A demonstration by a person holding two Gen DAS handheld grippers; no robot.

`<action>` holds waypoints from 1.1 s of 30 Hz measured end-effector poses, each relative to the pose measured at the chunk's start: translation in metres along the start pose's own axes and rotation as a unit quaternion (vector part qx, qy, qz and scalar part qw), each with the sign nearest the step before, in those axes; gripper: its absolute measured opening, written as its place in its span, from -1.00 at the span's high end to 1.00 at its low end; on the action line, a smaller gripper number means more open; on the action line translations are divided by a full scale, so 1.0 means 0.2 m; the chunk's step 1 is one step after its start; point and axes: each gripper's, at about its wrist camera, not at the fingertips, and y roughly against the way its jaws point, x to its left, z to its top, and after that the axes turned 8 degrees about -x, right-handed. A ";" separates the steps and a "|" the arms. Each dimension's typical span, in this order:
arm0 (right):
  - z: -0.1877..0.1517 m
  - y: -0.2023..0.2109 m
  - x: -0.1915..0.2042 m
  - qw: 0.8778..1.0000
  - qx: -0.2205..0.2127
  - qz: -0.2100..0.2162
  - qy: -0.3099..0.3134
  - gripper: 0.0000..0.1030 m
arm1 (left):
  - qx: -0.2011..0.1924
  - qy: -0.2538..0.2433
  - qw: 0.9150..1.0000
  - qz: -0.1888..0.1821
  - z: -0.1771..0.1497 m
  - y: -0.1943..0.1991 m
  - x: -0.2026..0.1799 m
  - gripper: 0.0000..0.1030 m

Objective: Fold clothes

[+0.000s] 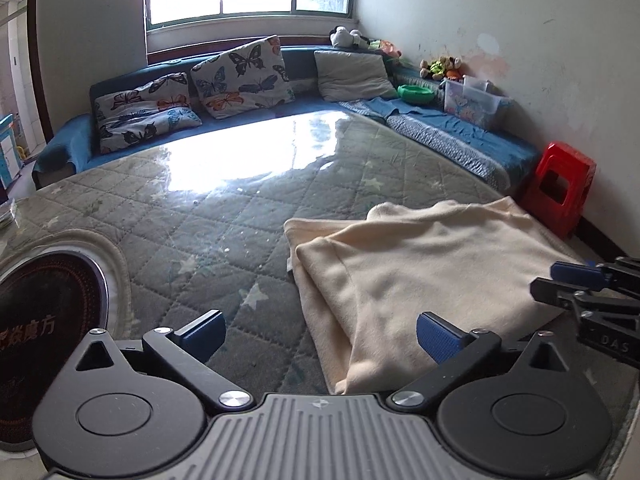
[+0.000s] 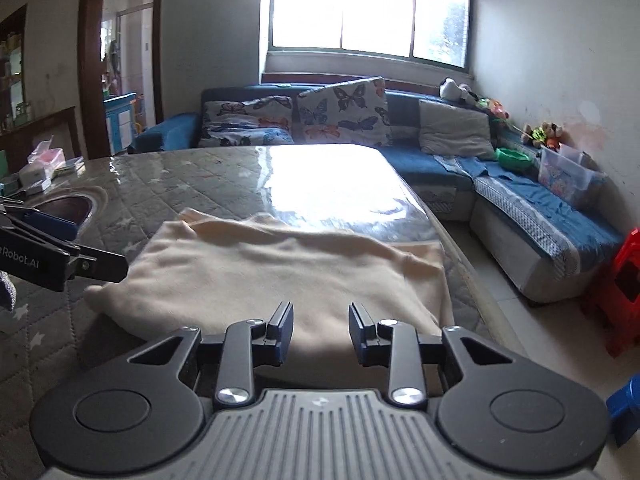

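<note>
A cream garment (image 1: 420, 264) lies folded into a rough rectangle on the quilted grey-green table cover (image 1: 200, 220), near the table's right edge. My left gripper (image 1: 320, 332) stands wide open over the garment's near left corner; its right finger is above the cloth and its left finger above the bare cover. In the right wrist view the same garment (image 2: 280, 272) spreads out ahead of my right gripper (image 2: 320, 320), whose fingers stand a little apart above the near hem without pinching it. Each gripper shows in the other's view: the right gripper (image 1: 580, 284) and the left gripper (image 2: 60, 248).
A round black cooktop (image 1: 48, 320) is set into the table at the left. A blue corner sofa (image 1: 460, 140) with butterfly cushions (image 1: 240, 76) runs behind and to the right. A red stool (image 1: 560, 188) stands by the wall. Small boxes (image 2: 40, 168) sit at the table's far left.
</note>
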 end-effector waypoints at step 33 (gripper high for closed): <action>-0.05 0.15 0.12 1.000 0.004 0.013 -0.015 0.00 | 0.004 -0.004 1.000 0.019 -0.13 0.15 0.01 -1.00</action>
